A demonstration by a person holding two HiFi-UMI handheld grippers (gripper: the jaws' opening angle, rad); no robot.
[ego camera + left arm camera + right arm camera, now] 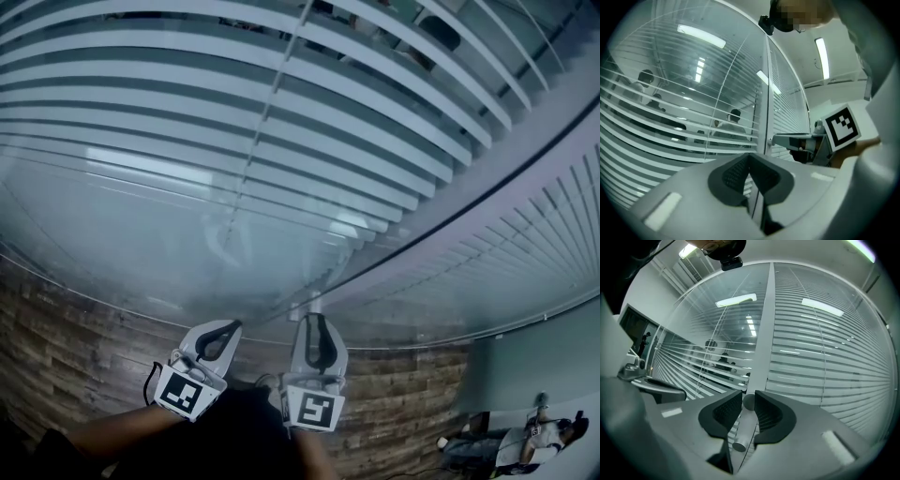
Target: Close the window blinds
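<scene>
Right gripper (745, 402) first: it's level in front of the glass, jaws parted, and the pale wand (742, 430) of the window blinds is standing between the two dark pads. I can see a sliver of space along the left pad, so I'm calling this loose, not pinched. The wand's blunt end pokes out on my side of the pads.

Straight behind it rises the white post (764, 333) that splits the glazing. To its left, the left blind (701, 369) has its slats tilted open, with dark gaps between them, and people (724, 361) show in the room beyond. To its right, the right blind (825, 357) lies flat and shut, with only reflections of ceiling lights on it.

Over to the left gripper (749, 158): jaws clenched, pad against pad, nothing caught between them. It's pointing at the same post (765, 93), and off to its right I can see my other gripper with its marker cube (841, 127).

From the head view, both grippers sit low and side by side, left gripper (232, 326) and right gripper (314, 321), close under the glass, above a wood-plank floor (75, 347). The open slats (281, 141) fan across the top.
</scene>
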